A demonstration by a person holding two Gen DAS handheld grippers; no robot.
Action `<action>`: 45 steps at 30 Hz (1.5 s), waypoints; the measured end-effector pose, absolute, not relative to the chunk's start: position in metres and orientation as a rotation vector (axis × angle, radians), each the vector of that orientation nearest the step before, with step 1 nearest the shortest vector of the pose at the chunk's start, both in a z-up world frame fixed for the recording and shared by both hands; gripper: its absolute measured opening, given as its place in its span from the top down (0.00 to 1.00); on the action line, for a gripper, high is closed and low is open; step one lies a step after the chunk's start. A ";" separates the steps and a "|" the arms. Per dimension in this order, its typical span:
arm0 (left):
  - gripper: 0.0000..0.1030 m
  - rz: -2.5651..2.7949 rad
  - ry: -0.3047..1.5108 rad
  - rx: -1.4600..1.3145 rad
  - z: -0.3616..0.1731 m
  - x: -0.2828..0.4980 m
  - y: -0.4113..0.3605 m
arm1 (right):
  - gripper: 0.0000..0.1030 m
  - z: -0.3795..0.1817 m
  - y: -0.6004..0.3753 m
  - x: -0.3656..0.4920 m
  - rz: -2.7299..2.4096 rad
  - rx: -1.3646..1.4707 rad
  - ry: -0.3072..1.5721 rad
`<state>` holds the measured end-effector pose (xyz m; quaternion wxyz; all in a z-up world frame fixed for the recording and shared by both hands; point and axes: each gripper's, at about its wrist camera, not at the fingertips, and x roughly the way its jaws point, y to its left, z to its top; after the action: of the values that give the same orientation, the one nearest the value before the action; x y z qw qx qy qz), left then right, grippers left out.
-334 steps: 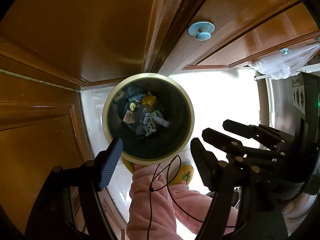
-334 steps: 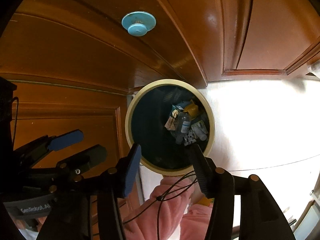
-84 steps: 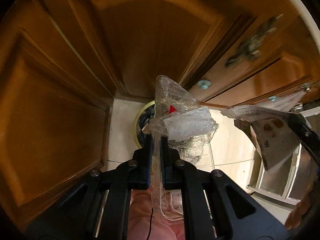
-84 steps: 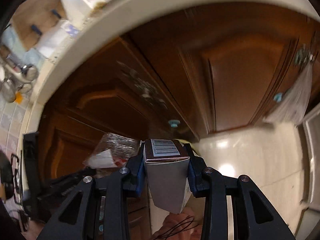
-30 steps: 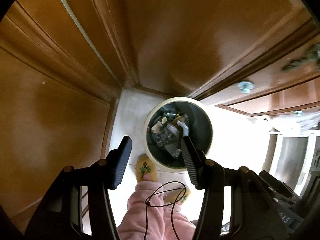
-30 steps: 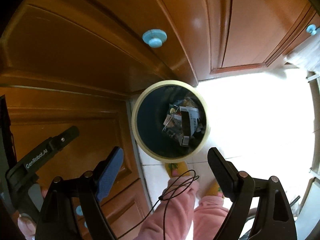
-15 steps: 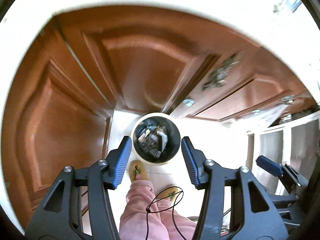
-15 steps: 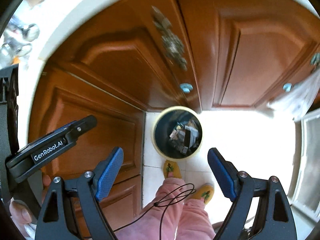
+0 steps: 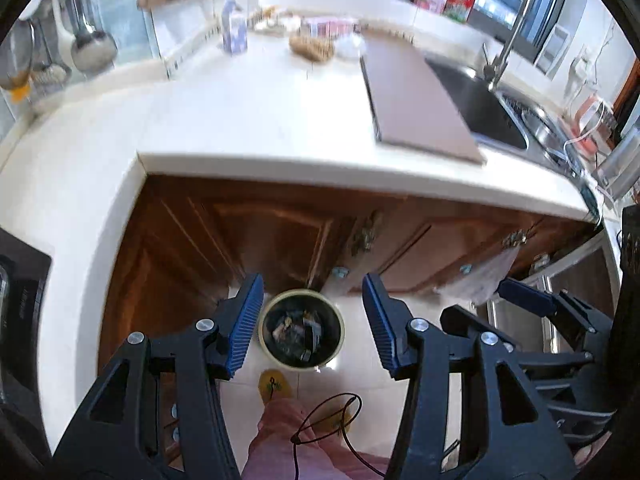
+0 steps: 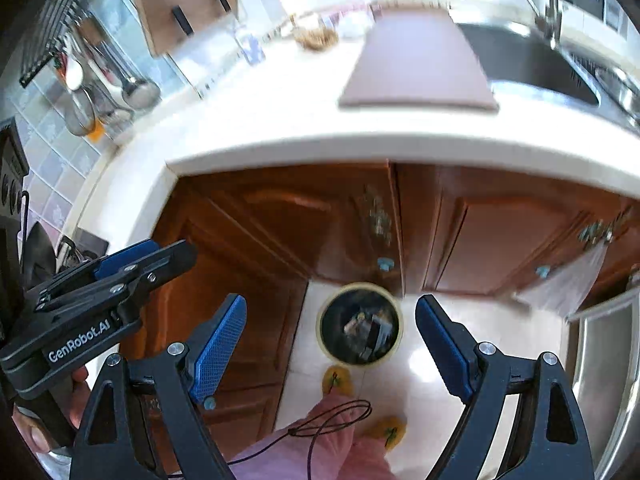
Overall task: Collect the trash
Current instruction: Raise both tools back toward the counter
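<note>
Trash left on the counter [image 9: 248, 96] sits at the back, up and ahead of both tools: carton [image 9: 234, 34], brown clump [image 9: 312, 46] (blurry). Left gripper [image 9: 312, 320] and right gripper [image 10: 330, 340] gape wide, empty, above bin [image 9: 301, 330]. Neither clearly nearer.

Two grippers — the left [image 9: 312, 320] and the right [image 10: 330, 344] — each with two blue-padded fingers set wide apart, nothing between them. One bin [image 9: 301, 330] on the floor, its trash a heap too jumbled to count. Two yellow slippers [image 10: 338, 380] below it. One cutting board [image 9: 412, 92] on the one counter [image 9: 240, 120]; one sink [image 9: 480, 100], one faucet [image 9: 506, 48]. One small carton [image 9: 234, 30] by the wall. Two blue knobs [image 10: 385, 264] on the cabinet doors — one plastic bag [image 10: 560, 284] hanging near the right one.
</note>
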<state>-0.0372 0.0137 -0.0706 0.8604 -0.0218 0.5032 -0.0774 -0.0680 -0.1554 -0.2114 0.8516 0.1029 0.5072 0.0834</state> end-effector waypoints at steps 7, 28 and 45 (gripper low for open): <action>0.53 -0.142 0.979 -0.055 -0.018 -0.022 0.021 | 0.15 -0.128 -0.166 -0.054 0.201 0.175 0.960; 0.36 -0.090 0.839 0.011 0.047 0.172 0.063 | 0.15 0.004 -0.138 0.131 0.187 0.065 0.795; 0.32 0.130 0.831 -0.024 -0.062 0.333 0.053 | 0.30 -0.061 -0.129 0.353 0.234 -0.032 0.883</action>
<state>0.3333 0.0532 -0.0623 0.9128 -0.0119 0.4034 0.0631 0.3527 -0.1295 -0.0611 0.8974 -0.0153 0.4263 0.1127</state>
